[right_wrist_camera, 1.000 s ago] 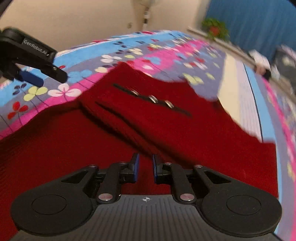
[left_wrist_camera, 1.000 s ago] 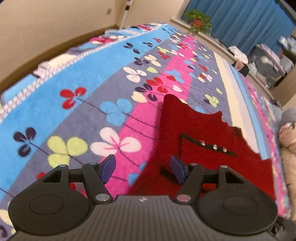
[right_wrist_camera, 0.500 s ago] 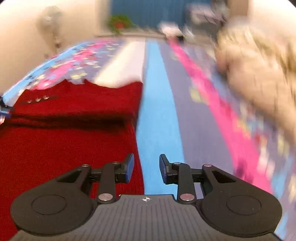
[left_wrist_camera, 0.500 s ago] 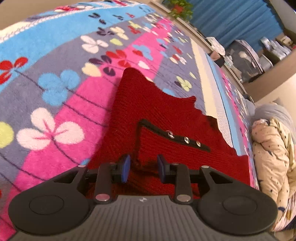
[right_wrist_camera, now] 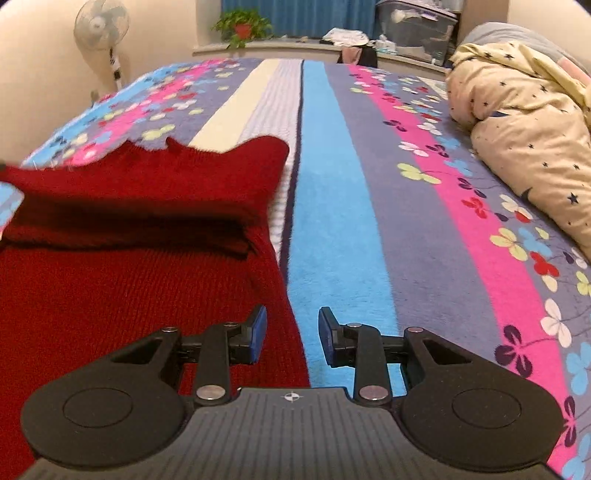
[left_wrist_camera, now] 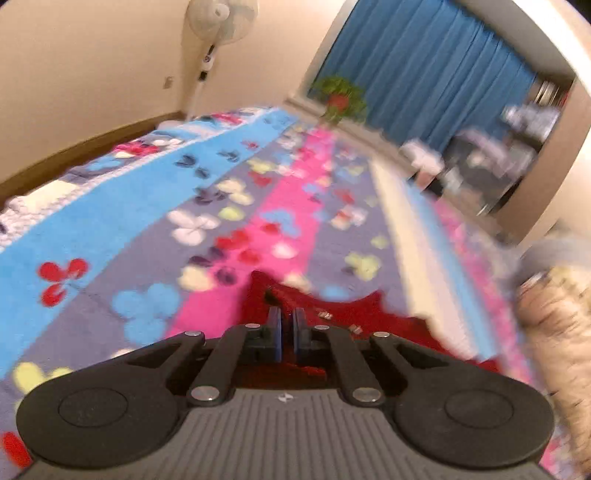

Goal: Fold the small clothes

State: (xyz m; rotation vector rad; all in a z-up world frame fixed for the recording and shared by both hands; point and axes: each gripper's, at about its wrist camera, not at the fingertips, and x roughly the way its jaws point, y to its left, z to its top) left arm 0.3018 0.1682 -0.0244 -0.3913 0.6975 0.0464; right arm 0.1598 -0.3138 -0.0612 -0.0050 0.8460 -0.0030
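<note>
Left claw (left_wrist_camera: 287, 334): pinched down tight on the red knit sweater (left_wrist_camera: 354, 317), blue pads nearly meeting with a fold of red wool caught between them. The picture here is smeared with motion blur.

Right claw (right_wrist_camera: 290, 334): partly apart, nothing gripped. The sweater's right edge runs through the gap, left pad over red knit, right pad over the blanket's blue stripe; neither pad presses on the cloth.

Sweater: there it is, spread on the bed, on the left half of the right wrist view. Its lower body lies flat near the camera; farther back a folded band lies across it, casting a dark shadow line. The far edge looks ragged against the blanket.

Buttons (left_wrist_camera: 325, 314): small metallic studs just right of the left claw's tips, too blurred to count.

Blanket (right_wrist_camera: 340, 192): a fleece bed cover, striped in blue, grey, pink and cream, with clover flowers.

Quilt (right_wrist_camera: 524, 122): cream with dark stars, bundled at the bed's right side, well apart from the sweater.

Fan (right_wrist_camera: 101, 26): a standing one by the wall, beyond the bed's far left corner.

Plant (right_wrist_camera: 242, 24): green leaves, red pot, on the ledge before the blue curtain (left_wrist_camera: 424, 70).

Storage box (right_wrist_camera: 413, 22): clear plastic, on the ledge to the right of the plant.
</note>
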